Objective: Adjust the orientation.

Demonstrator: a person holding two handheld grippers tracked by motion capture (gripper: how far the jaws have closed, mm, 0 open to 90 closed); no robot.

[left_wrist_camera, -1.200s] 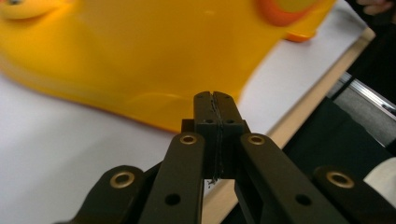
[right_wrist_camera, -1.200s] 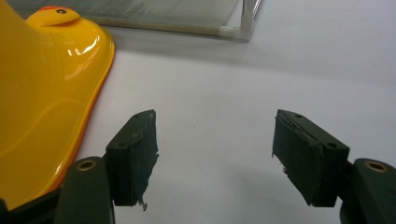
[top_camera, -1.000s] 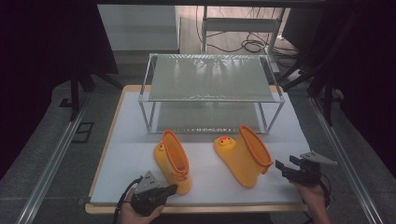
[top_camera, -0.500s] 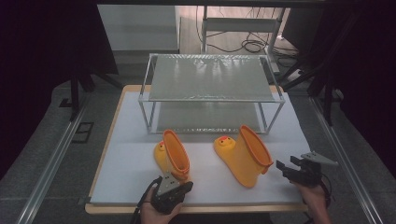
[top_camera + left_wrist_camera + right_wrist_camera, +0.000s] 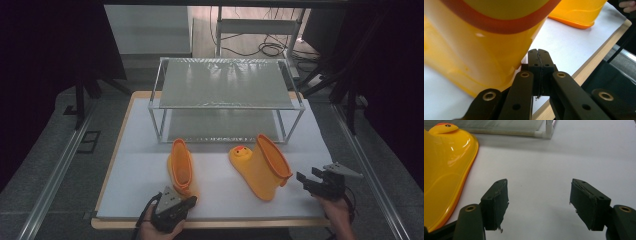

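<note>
Two yellow rubber boots sit on the white worktop (image 5: 140, 165) in front of the wire shelf rack (image 5: 225, 80), and what matters is which hand is closer to which boot. The left boot (image 5: 181, 167) stands near the front edge with its opening facing up and its long side running away from the person toward the rack. The left gripper (image 5: 172, 207) sits right at its near end; in the left gripper view its fingers (image 5: 539, 62) are pressed flat together with nothing between them, their tips just beside the boot's yellow wall (image 5: 474, 57), and I cannot tell whether they quite touch it. The right boot (image 5: 260, 167), the one with the duck face on the toe, leans with its orange-rimmed opening tipped toward the right. The right gripper (image 5: 312, 182) hangs a little apart from that rim, fingers (image 5: 496, 202) spread wide over bare worktop, with the boot (image 5: 446, 170) off to the left of them. So each hand has its own boot nearest, and I'd judge the left would have to open before it could take anything
</note>
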